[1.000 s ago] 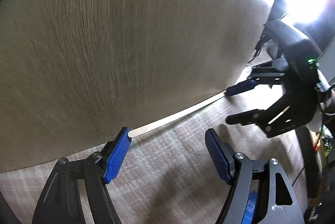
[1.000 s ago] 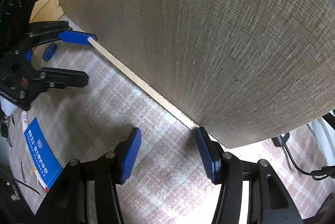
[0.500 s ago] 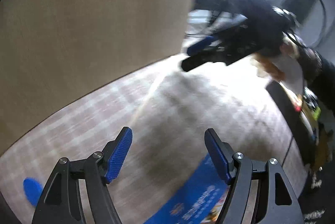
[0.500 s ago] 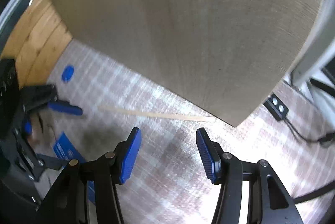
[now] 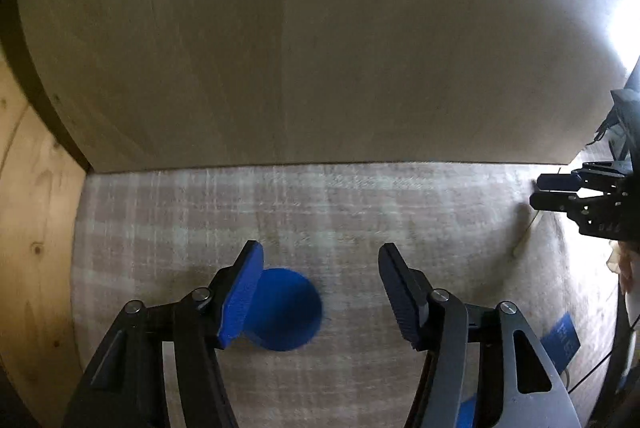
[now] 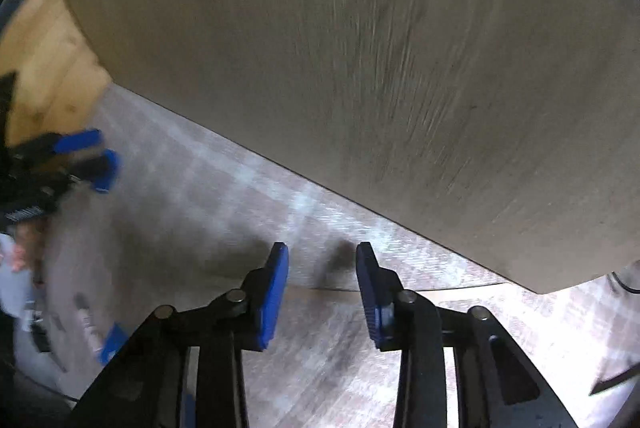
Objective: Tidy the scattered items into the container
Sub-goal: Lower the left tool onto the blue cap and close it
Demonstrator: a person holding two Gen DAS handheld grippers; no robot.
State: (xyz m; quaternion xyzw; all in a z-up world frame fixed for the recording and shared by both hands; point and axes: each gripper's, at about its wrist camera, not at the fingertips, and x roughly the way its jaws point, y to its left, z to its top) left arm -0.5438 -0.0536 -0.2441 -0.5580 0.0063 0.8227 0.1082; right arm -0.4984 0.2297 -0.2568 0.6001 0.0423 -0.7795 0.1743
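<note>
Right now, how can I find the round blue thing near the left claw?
Start at the big wooden panel, then come down to the checked carpet under its edge. The blue round lid lies there, beside the left claw. It alone is a solid blue disc; the wooden stick is thin and pale.

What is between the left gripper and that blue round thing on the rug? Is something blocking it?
Nothing visible blocks it. The left gripper hangs right over the blue round thing, jaws closing, with only bare rug around it. One fingertip hides its left edge. The pads are not pressing on it.
</note>
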